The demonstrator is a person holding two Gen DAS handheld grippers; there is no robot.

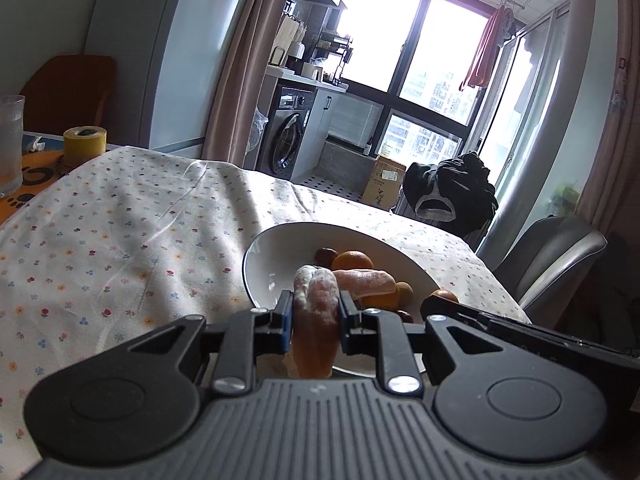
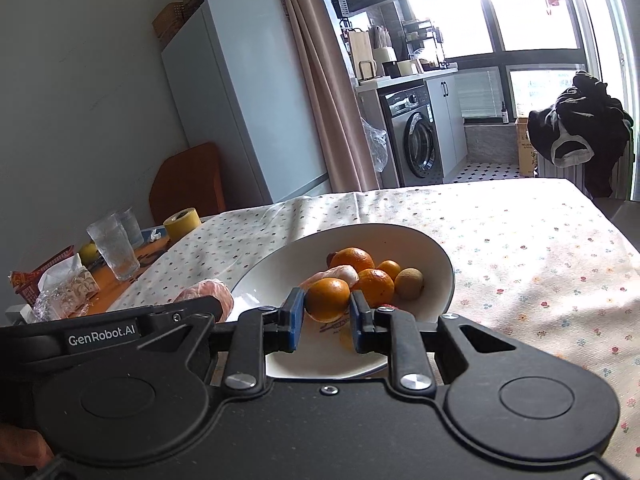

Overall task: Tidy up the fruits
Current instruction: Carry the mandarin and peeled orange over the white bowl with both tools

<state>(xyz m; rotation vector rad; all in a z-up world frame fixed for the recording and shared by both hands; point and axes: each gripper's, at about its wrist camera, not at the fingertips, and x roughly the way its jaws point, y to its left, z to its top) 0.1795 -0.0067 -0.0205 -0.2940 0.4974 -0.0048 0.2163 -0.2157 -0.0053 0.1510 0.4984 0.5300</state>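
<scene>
Left gripper point(image 1: 315, 310) pinches a peeled pink fruit segment point(image 1: 316, 320), jaws pressed on both sides of it, held over the near left rim of the white bowl point(image 1: 272, 264). Right gripper point(image 2: 323, 316) pinches an orange point(image 2: 327, 299), jaws tight on it, over the near part of the same bowl point(image 2: 400, 236); whether the orange touches the bowl floor cannot be told.

In the bowl: another peeled segment point(image 2: 332, 274), a big orange point(image 2: 354, 259) at the back, one in the middle point(image 2: 375, 286), a small one point(image 2: 390, 269) behind it, a brownish round fruit point(image 2: 409, 283) on the right side, and a dark red small fruit point(image 1: 323, 256) at the far side. The pile sits just beyond both grippers, close to the jaws.

The bowl stands on a flowered tablecloth point(image 2: 520, 248). Left of the bowl, well apart: yellow tape roll point(image 2: 182, 218), two drinking glasses point(image 2: 114, 246), a lemon-like yellow fruit point(image 2: 89, 252), crumpled plastic wrap and a red packet point(image 2: 44, 276). The left gripper's body crosses the right view just left of the bowl. Behind the bowl: a fridge point(image 2: 240, 100), curtain point(image 2: 320, 80), washing machine point(image 2: 416, 136). Right and beyond the bowl: dark clothes heaped on a chair point(image 2: 580, 120); a grey chair point(image 1: 560, 256) stands at the table edge.
</scene>
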